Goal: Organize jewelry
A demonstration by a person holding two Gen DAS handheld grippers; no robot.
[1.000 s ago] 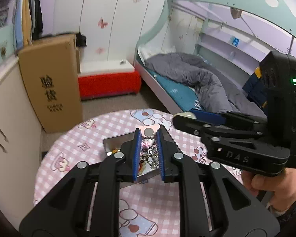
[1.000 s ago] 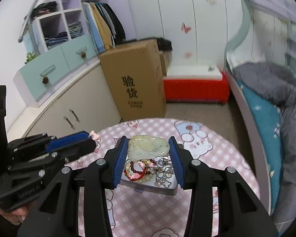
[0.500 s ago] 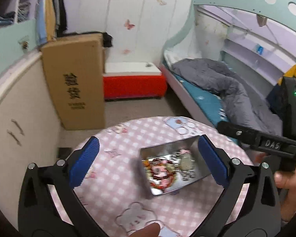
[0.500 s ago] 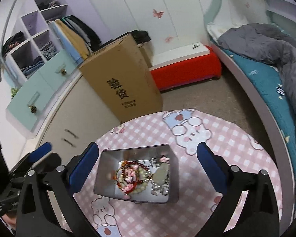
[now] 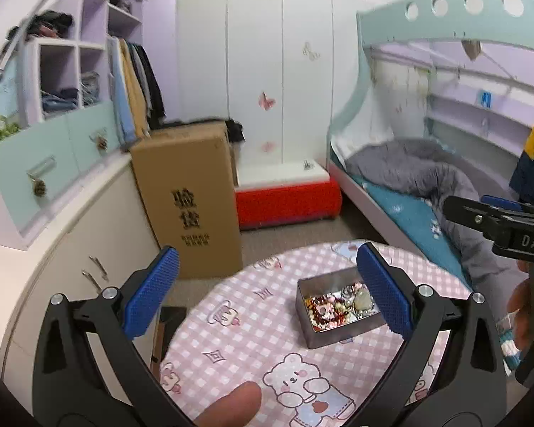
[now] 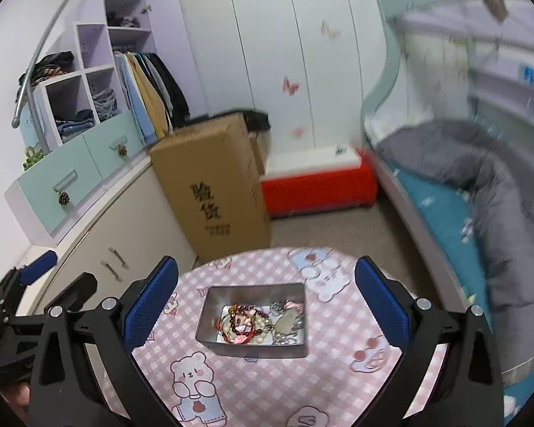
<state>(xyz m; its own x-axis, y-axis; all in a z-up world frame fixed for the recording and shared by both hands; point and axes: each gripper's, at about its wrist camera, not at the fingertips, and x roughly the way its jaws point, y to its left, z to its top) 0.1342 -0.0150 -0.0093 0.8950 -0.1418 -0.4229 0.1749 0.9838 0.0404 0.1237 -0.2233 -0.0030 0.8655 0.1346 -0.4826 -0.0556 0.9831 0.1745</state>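
Your left gripper [image 5: 267, 295] hangs above the table's left side with its fingers spread wide and nothing between them. Ahead and to its right the metal tin [image 6: 253, 320] sits near the middle of the round table [image 6: 267, 391], holding the jewelry [image 6: 260, 322]: a tangle of red beads, pearls and chain, with a pale stone piece to the right. Expect these to be light, limp and snag-prone, and the stone brittle; I would pinch one strand at its top loop. The tin walls are thin, so come straight down. Your right gripper [image 6: 265, 299] hovers over the tin, fingers equally wide and empty. Bare cloth surrounds the tin; the table edge is close on the bed [image 6: 462, 195] side.
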